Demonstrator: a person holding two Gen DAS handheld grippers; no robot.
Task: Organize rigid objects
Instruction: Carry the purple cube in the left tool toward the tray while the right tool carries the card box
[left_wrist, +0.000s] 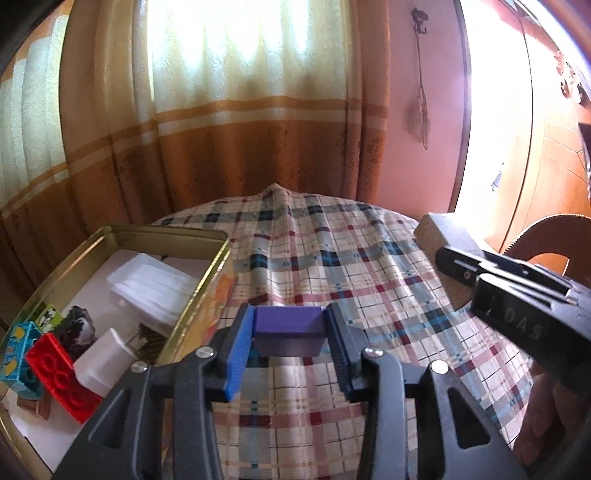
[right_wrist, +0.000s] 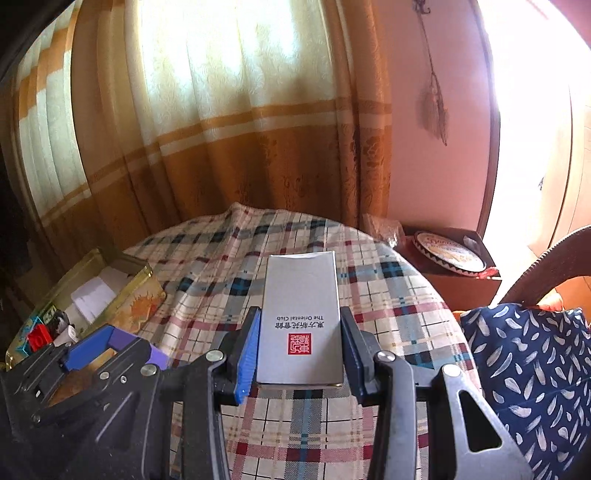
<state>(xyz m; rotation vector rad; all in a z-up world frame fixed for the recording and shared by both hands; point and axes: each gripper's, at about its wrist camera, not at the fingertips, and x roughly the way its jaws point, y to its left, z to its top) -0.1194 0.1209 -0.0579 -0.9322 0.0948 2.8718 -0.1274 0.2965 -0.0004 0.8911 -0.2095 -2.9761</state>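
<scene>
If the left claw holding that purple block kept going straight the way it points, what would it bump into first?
Probably the checked tablecloth. The left claw, shut on the purple block, tilts downward over bare cloth, with the gold tin off to its left. Beyond the cloth hangs the curtain, though depth is hard to judge.

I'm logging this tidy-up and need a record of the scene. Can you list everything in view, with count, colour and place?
purple block: one, purple, clamped in the left gripper
grey box: one, grey with a red seal and print, clamped in the right gripper
tin: one, gold, open, on the table's left side
red brick: one, red, studded, inside the tin
teal block: one, teal, inside the tin beside the red brick
white containers: at least two, white, inside the tin
tablecloth: one, plaid, covering the table
curtain: cream and orange, behind the table
round plate: one, patterned, in a brown box at right
cushion: one, navy with white leaves, at right
left gripper: shut on the block
right gripper: shut on the box
</scene>
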